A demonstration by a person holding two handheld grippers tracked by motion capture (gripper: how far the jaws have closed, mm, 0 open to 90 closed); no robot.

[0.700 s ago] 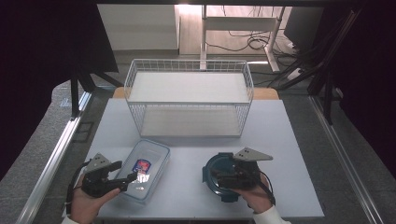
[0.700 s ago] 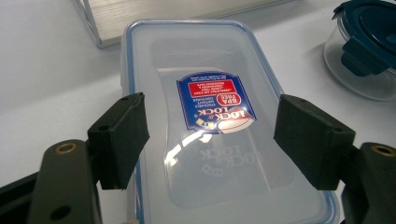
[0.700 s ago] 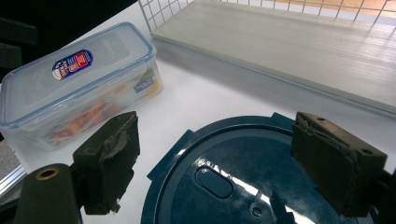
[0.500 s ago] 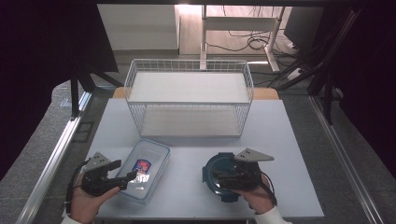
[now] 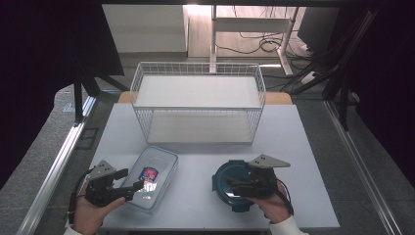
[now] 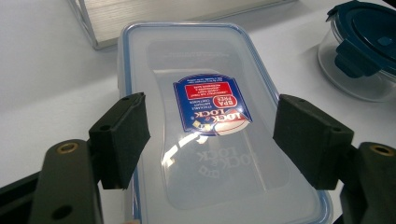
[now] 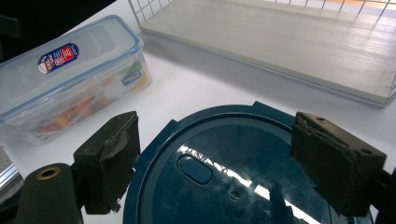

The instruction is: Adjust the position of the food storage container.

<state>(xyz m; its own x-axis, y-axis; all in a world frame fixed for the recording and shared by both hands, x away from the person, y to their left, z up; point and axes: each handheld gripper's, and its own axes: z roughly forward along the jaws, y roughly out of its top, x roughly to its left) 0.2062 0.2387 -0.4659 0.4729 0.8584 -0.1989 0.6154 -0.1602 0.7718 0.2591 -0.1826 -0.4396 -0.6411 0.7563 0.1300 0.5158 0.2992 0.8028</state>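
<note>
Bench [image 5: 303,147]: pale grey top, carrying three items.

Wire basket [image 5: 198,105]: white, at the far middle, with a pale board on its floor.

Rectangular container [image 5: 149,178]: clear plastic with a blue-edged lid, near left of the bench. The left gripper view reads its red and blue label [image 6: 210,105], with one corner peeling; the right gripper view shows through its side wall the coloured contents, too blurred to name.

Round container [image 5: 235,186]: glass with a dark blue lid, near right. The left gripper view shows its glass wall and a side clip; the right gripper view shows a recessed oval on the lid.

Left gripper [image 6: 212,135]: jaws spread wide, one at each long side of the rectangular container, above its lid.

Right gripper [image 7: 233,158]: jaws spread wide, straddling the round lid; contact cannot be told.
</note>
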